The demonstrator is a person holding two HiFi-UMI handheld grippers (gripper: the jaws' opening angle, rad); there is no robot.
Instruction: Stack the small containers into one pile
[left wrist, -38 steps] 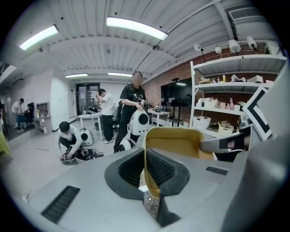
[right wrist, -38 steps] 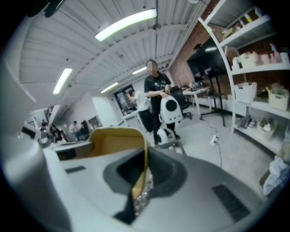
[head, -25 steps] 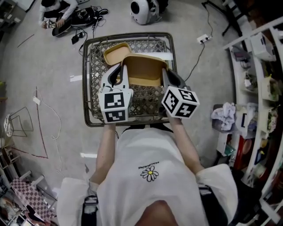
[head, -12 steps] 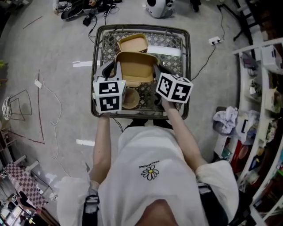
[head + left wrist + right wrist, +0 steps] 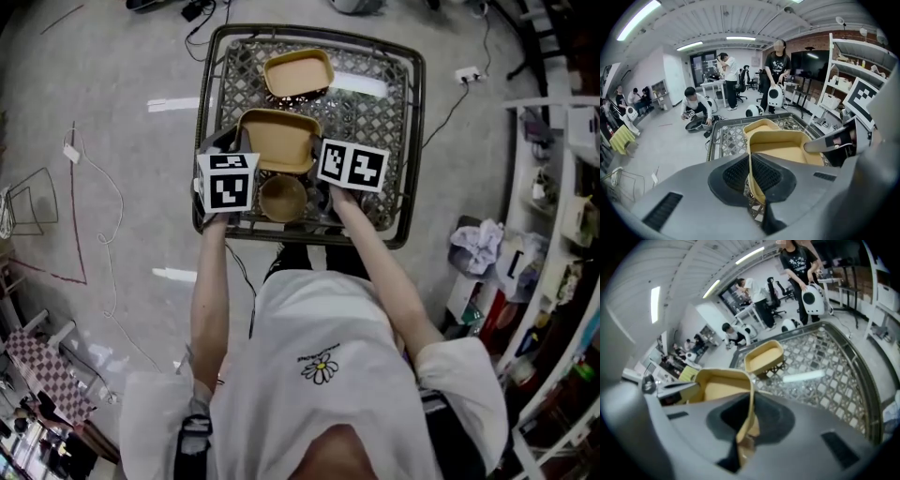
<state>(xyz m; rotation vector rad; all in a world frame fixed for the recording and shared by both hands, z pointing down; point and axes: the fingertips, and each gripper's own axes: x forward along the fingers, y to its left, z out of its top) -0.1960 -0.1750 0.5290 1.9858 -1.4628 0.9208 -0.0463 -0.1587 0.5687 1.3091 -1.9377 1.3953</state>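
Both grippers hold one tan rectangular container (image 5: pixel 277 139) above the lattice table (image 5: pixel 405 141). My left gripper (image 5: pixel 750 176) is shut on its left rim, and my right gripper (image 5: pixel 747 425) is shut on its right rim. In the head view the left gripper (image 5: pixel 238 142) and right gripper (image 5: pixel 321 148) flank it. A second tan container (image 5: pixel 298 73) sits apart at the table's far side, also seen as the far container (image 5: pixel 761 125) and far container (image 5: pixel 764 358). A small round tan bowl (image 5: pixel 282 197) stands on the table between the two grippers.
A white strip (image 5: pixel 356 86) lies on the lattice near the far container. The table has a raised metal rim (image 5: pixel 862 380). Shelving (image 5: pixel 562 187) stands to the right. People and white robots are on the floor beyond the table (image 5: pixel 776 61).
Both grippers have carried the held container toward the table's near edge, away from the far container. The round bowl has come into view between the grippers.
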